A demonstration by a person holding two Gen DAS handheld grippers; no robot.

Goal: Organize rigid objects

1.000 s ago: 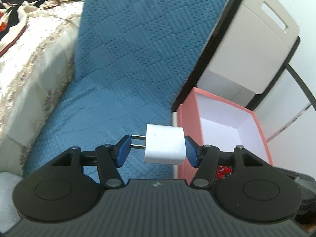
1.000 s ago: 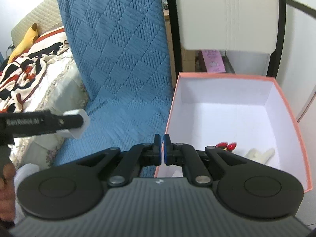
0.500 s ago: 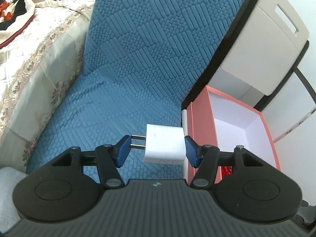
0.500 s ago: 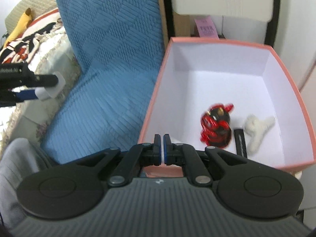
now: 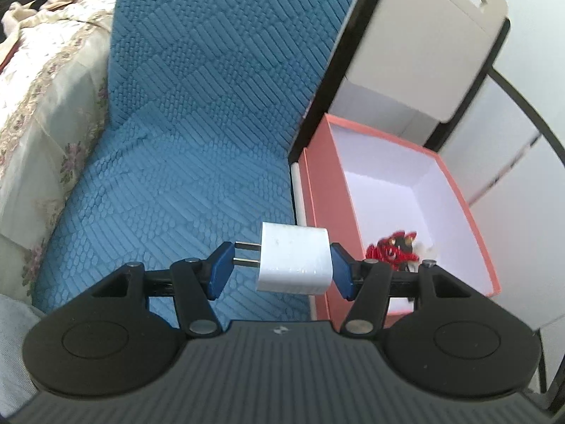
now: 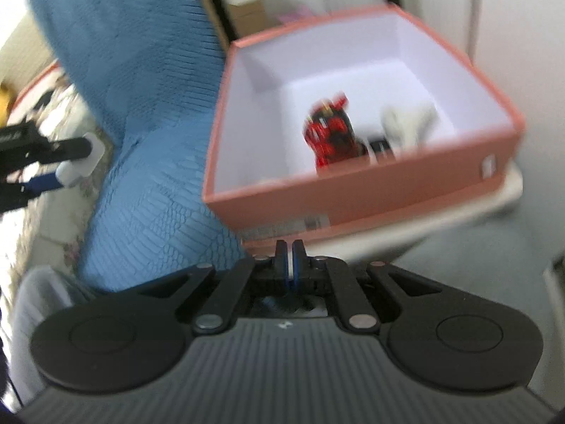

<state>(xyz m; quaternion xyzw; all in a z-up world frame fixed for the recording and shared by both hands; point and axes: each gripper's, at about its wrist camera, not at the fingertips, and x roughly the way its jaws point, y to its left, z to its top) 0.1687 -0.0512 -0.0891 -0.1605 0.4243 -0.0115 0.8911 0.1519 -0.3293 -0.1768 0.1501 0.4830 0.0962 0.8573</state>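
Note:
My left gripper (image 5: 280,266) is shut on a white plug-in charger (image 5: 295,263), prongs against the left pad, held over the blue cover just left of the pink box (image 5: 317,190). Inside that box (image 6: 353,190) lie a red toy (image 6: 330,134), a white piece (image 6: 406,120) and a small black item (image 6: 379,148). The red toy (image 5: 390,249) shows behind my right finger in the left wrist view. My right gripper (image 6: 290,261) is shut with nothing in it, near the box's front wall. The left gripper with the charger (image 6: 76,169) appears at the far left of the blurred right wrist view.
A blue quilted cover (image 5: 197,123) drapes over the seat and back. A floral bedspread (image 5: 39,81) lies to the left. A beige drawer unit (image 5: 423,35) in a black frame stands behind the box. The box rests on a white shelf (image 6: 459,201).
The right gripper has dropped and rolled, pulling back so the box's front wall and shelf now show. The left gripper shifted slightly toward the box, still holding the charger.

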